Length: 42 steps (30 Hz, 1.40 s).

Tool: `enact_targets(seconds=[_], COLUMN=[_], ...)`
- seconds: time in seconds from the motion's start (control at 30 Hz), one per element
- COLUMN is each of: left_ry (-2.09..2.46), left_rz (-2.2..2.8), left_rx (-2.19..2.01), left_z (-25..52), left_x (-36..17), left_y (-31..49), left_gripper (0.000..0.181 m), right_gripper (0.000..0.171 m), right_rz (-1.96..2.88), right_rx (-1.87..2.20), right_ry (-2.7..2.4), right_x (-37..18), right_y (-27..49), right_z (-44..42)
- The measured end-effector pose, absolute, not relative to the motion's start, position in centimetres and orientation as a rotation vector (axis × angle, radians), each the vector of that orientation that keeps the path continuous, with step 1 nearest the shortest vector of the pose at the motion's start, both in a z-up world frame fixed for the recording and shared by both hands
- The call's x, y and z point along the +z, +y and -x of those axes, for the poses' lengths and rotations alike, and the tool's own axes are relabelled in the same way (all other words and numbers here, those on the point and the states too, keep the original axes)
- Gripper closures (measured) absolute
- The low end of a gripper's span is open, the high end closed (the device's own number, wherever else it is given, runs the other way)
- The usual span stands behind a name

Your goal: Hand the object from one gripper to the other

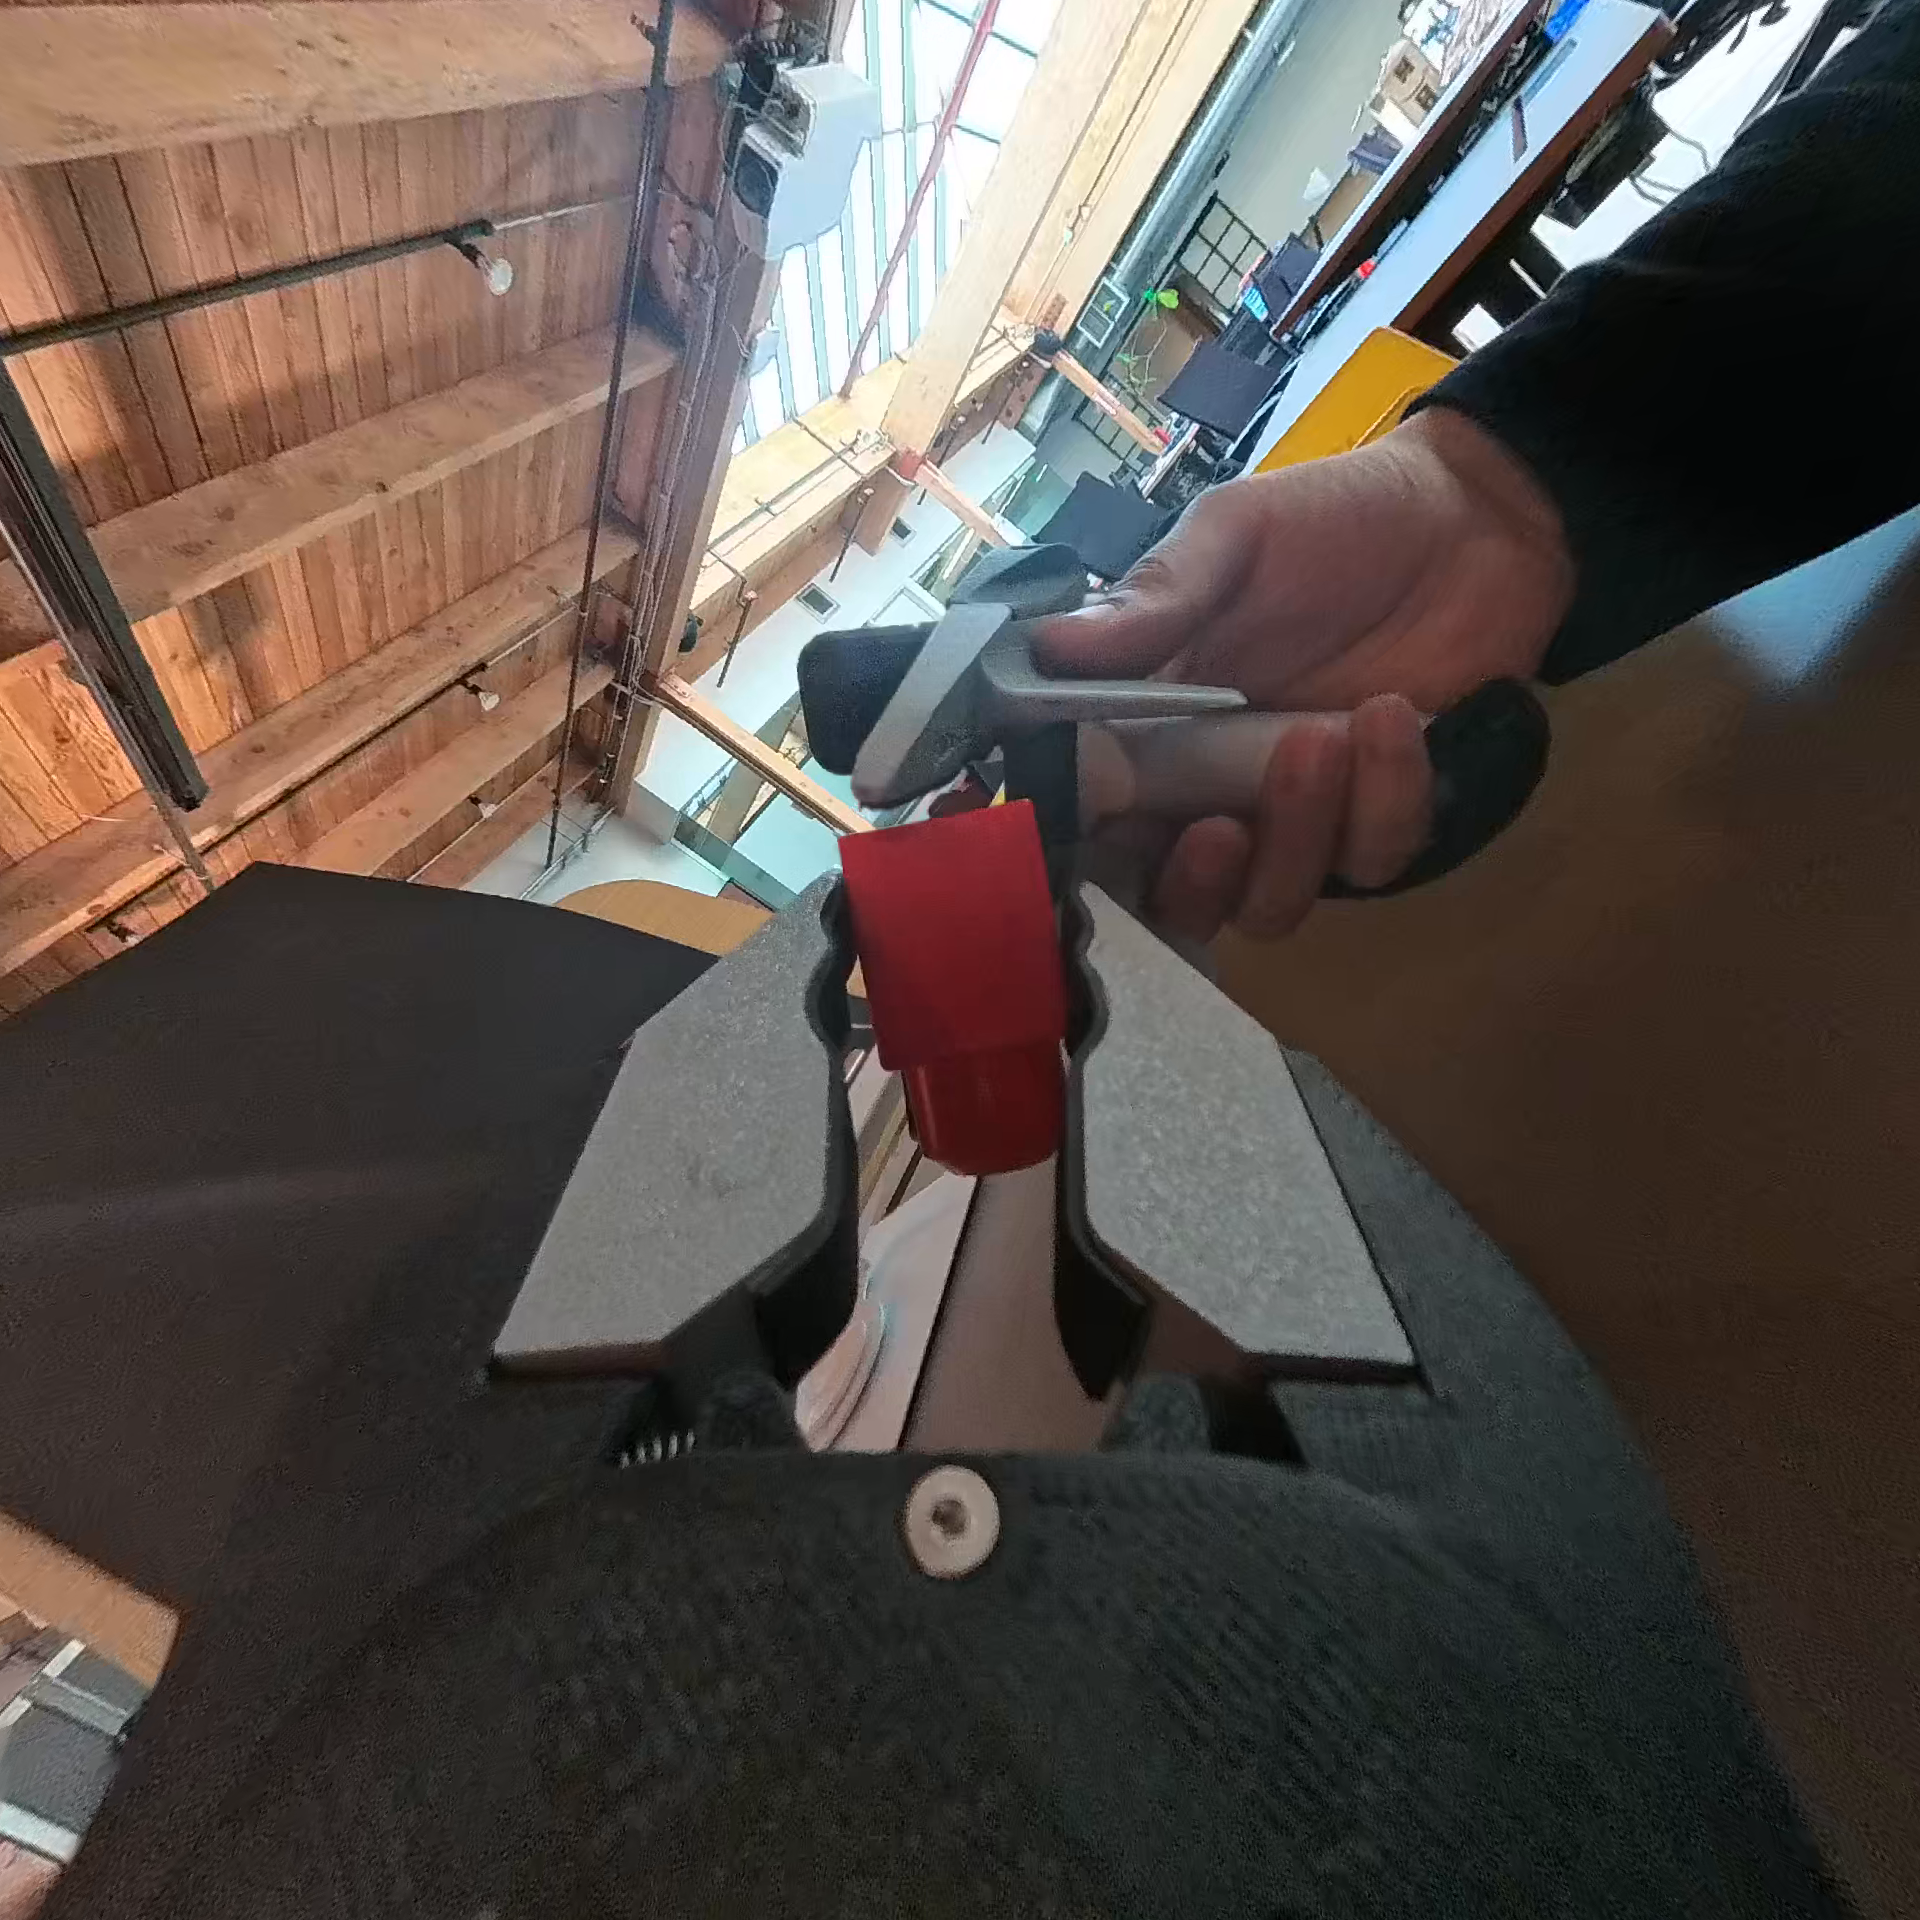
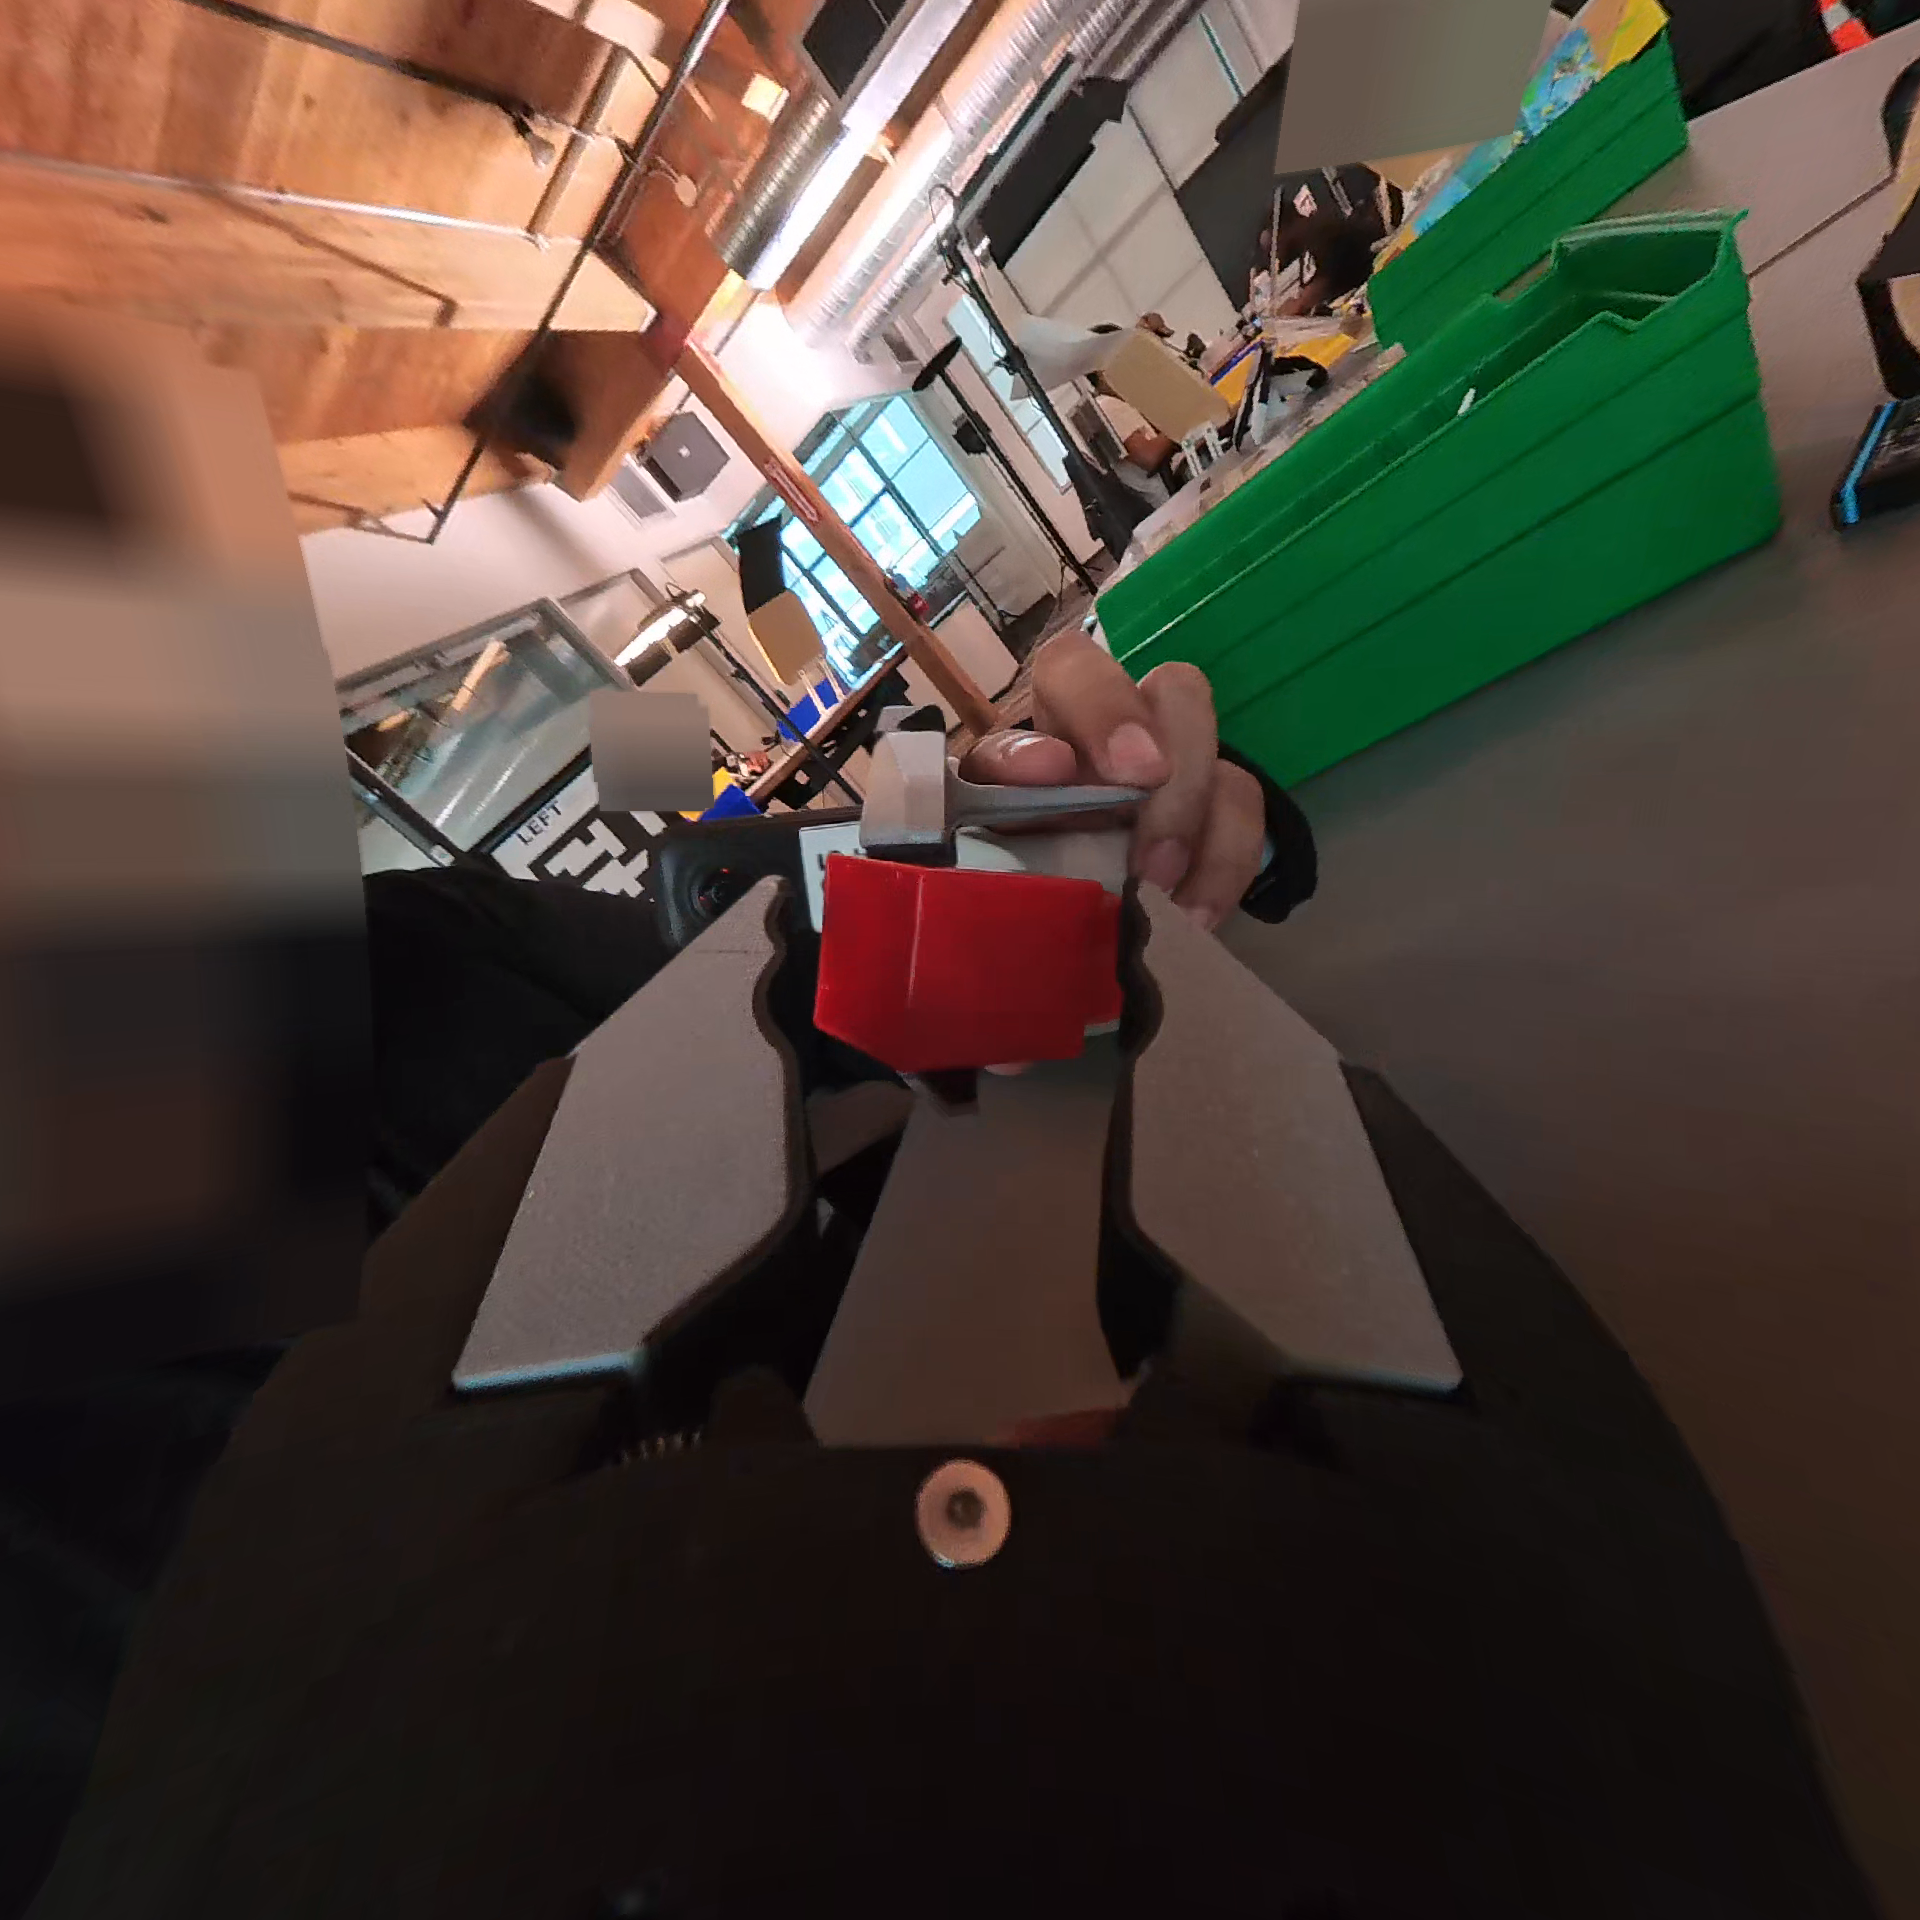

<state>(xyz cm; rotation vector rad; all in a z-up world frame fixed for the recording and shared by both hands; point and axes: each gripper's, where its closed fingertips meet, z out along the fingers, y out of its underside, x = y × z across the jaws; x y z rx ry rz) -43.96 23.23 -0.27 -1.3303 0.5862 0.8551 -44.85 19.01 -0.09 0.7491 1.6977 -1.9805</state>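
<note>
The object is a red plastic cap (image 1: 951, 966) with a round neck pointing toward the camera. In the left wrist view my left gripper (image 1: 956, 935) is shut on it, its wavy pads pressing both sides. A hand (image 1: 1351, 644) holds the other gripper's grey handle just beyond the cap. In the right wrist view the red cap (image 2: 966, 977) sits between the tips of my right gripper (image 2: 956, 935). It touches the right finger (image 2: 1226, 1143), with a small gap to the left finger (image 2: 675, 1143), so the jaws are open around it. A hand (image 2: 1143, 769) holding the left gripper's handle shows behind.
Two green plastic bins (image 2: 1455, 499) stand on the grey table (image 2: 1558, 987) to the right. A black item with a blue edge (image 2: 1870, 478) is at the far right. A yellow item (image 1: 1351, 395) sits behind the dark-sleeved arm. Both cameras tilt up toward the wooden ceiling. The tips of both grippers are at nearly the same place.
</note>
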Motion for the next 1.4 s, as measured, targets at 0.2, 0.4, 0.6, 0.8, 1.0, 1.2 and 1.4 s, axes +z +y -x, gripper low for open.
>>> enact_targets(seconds=[0.2,0.4,0.6,0.8,1.0,1.2,1.4], left_ry=[0.541,0.532,0.534,0.518,0.451,0.442,0.420], left_rz=[1.302,1.301,1.293,1.331,1.389,1.411,1.423], left_rx=[0.870,0.880,0.874,0.880,0.881,0.854,0.848], left_z=[44.4,44.6,44.3,45.0,45.7,45.9,46.3], left_x=[0.8,0.7,0.8,0.2,-0.3,-0.5,-0.6], left_y=[22.7,22.7,22.7,22.9,23.2,23.1,23.0], left_gripper=[0.145,0.145,0.146,0.146,0.147,0.148,0.150], right_gripper=[0.100,0.096,0.107,0.107,0.108,0.108,0.109], right_rz=[-0.814,-0.770,-0.733,-0.782,-0.842,-0.863,-0.927], right_rx=[-2.013,-1.948,-1.926,-1.915,-1.943,-1.962,-2.005], right_ry=[1.689,1.715,1.718,1.766,1.901,1.971,2.093], right_x=[-0.1,-1.0,-0.9,-1.5,-2.0,-2.1,-2.0], right_y=[20.5,19.3,18.7,19.0,19.5,19.9,21.2], right_z=[45.9,45.1,44.5,45.1,46.0,46.3,47.2])
